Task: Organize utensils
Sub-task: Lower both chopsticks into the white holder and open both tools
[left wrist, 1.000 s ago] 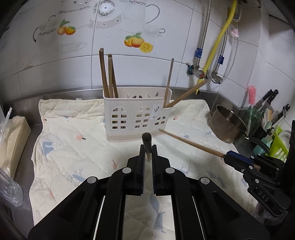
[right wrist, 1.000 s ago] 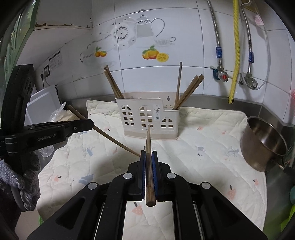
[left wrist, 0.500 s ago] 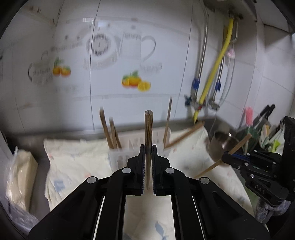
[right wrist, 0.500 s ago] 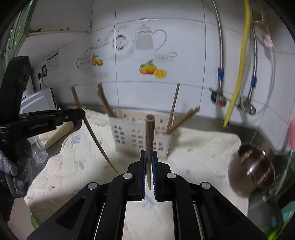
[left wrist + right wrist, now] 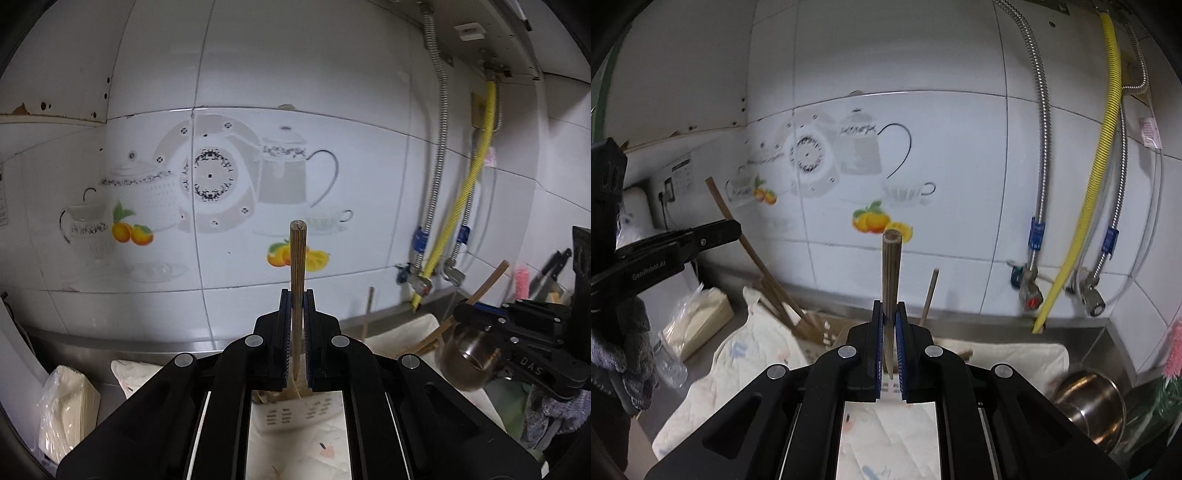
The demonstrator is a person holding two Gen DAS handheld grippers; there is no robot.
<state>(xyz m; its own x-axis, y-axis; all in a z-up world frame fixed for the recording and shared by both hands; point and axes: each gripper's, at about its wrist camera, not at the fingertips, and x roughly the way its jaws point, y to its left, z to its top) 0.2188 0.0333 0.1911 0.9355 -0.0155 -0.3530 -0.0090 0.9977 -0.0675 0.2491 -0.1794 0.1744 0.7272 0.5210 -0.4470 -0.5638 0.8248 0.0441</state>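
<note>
My left gripper is shut on a wooden chopstick that stands upright, thick end up, above the white utensil holder, which shows only between the fingers. My right gripper is shut on another wooden chopstick, also upright, with the holder's rim just ahead and below. Several chopsticks lean in the holder's left part and one in its right part. The right gripper shows at the right of the left wrist view, the left gripper at the left of the right wrist view.
A quilted cloth covers the steel counter. A steel pot stands at the right. A bag of paper lies at the left. The tiled wall with pipes and a yellow hose is close behind.
Both grippers have risen and tilted upward with their chopsticks, from lying low over the cloth to upright over the holder. The views now face the wall.
</note>
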